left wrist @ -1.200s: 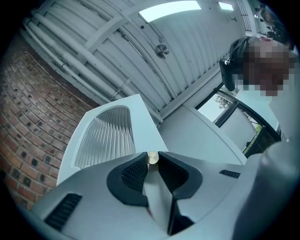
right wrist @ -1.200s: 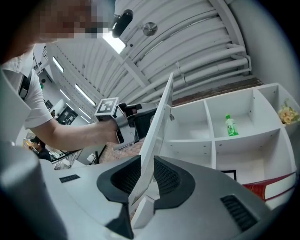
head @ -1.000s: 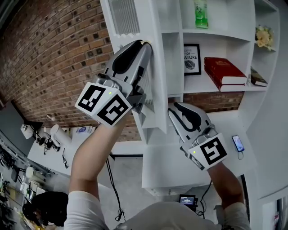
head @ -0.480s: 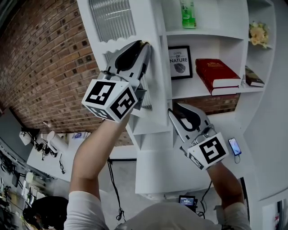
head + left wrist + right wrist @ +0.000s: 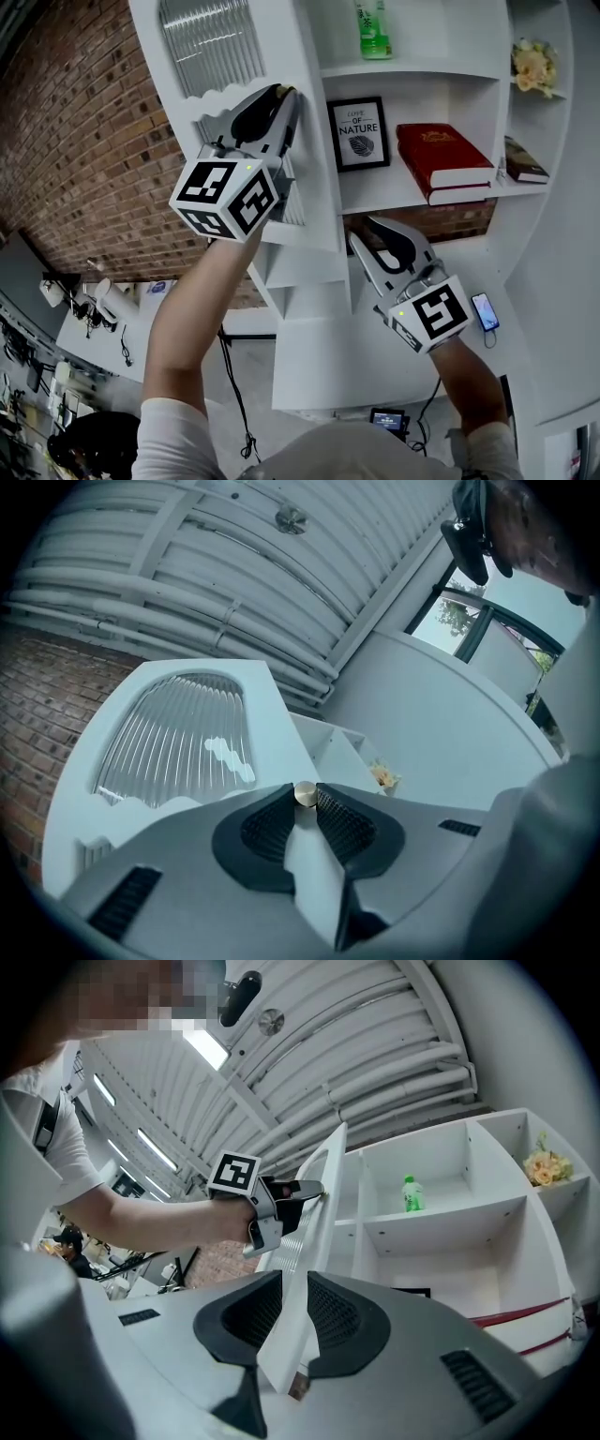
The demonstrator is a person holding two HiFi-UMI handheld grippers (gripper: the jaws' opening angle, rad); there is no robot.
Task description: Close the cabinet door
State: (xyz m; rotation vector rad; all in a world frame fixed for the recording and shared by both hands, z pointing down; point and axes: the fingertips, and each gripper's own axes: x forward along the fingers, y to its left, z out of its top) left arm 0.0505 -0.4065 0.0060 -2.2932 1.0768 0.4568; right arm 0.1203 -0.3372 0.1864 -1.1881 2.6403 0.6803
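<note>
**Door:** White door (image 5: 211, 42) with ribbed glass stands swung out from cabinet (image 5: 450, 28). Its free edge faces the person. Long axis runs up-down along cabinet front. Open shelves lie to the right of it in head view.

**L gripper** (image 5: 281, 94): Jaws clamped on door's free edge, upper part. In left gripper view, small brass knob (image 5: 305, 794) sits right at the jaw tips and door edge runs back between the pads. Firm hold, no gap seen.

**R gripper** (image 5: 361, 230): Lower on the same edge, near door's bottom corner. In right gripper view the jaws are nearly together, with door edge filling the slot between pads. Judged gripping, not just straddling.

**Key relation:** Both grippers are on one edge, L above R, in line with door's long axis. Door panel lies ahead of each gripper and edge-on to R. Hinge line not clearly seen; judged on far side, at cabinet body.

**Next move (judgement):** Swing free edge sideways to cabinet front, both grippers travelling together. Uneven travel between L and R could twist the panel.
</note>
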